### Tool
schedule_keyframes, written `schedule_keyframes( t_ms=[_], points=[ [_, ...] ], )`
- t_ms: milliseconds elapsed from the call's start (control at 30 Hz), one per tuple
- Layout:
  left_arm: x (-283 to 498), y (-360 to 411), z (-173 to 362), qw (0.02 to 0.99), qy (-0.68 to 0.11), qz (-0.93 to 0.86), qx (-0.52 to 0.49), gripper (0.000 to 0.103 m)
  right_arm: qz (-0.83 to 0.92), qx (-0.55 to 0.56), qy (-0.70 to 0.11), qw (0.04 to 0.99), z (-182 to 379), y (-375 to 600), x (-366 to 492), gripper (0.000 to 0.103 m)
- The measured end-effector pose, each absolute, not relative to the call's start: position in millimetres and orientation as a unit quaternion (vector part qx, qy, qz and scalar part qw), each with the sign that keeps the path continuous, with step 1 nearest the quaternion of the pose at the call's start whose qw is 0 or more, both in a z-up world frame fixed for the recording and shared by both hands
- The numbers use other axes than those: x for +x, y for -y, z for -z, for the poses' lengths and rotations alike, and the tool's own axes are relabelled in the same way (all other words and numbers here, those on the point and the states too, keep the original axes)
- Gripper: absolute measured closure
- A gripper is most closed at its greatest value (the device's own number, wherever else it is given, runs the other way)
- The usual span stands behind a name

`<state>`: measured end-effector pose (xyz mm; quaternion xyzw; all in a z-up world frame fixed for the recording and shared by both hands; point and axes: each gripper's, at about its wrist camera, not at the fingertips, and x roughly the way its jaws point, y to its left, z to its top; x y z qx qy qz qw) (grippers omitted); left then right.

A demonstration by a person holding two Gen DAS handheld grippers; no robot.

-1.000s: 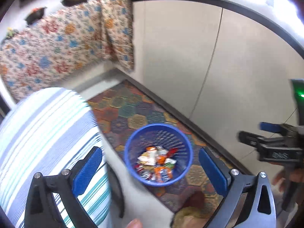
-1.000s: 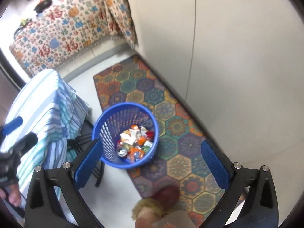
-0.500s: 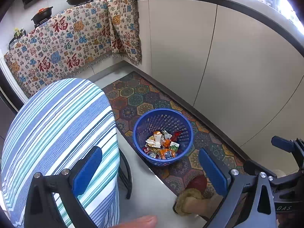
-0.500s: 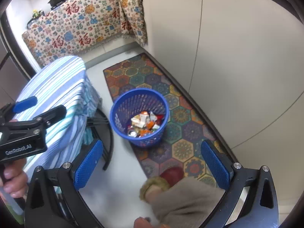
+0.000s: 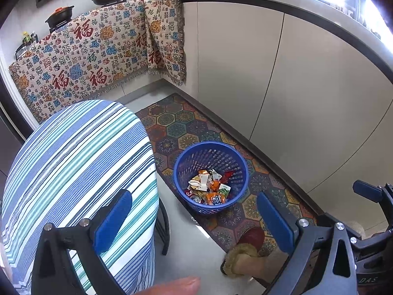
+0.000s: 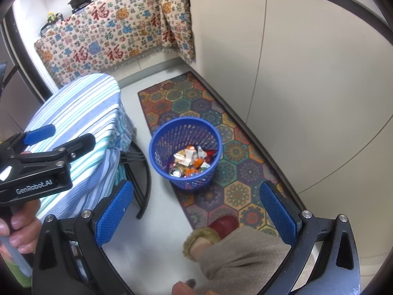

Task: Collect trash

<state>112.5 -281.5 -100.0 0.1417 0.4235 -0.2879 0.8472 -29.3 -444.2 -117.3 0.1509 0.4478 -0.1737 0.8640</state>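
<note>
Both grippers, left gripper [image 5: 194, 218] & right gripper [image 6: 196, 209], are spread wide w/ nothing held, high above the floor. The trash [image 6: 190, 159] sits in the blue basket [image 6: 159, 145] on the rug [image 6: 235, 196] beside the striped table [image 6: 81, 113]. Risk: reaching down could tip the light basket & spill it, or clip the table edge or the slipper [image 6: 221, 223].

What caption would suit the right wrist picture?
Open right gripper above a blue basket of wrappers on a patterned rug, beside a striped table.
</note>
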Motion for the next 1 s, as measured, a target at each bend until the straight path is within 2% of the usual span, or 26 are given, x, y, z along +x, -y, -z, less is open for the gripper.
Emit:
schedule_keyframes(
  t_ms=[1000],
  points=[
    [119.0, 280.8, 106.3, 0.844, -0.432, 0.282, 0.143, 0.0, 0.166, 0.151, -0.454, 0.862, 117.5, 439.6, -22.5, 0.0]
  ],
)
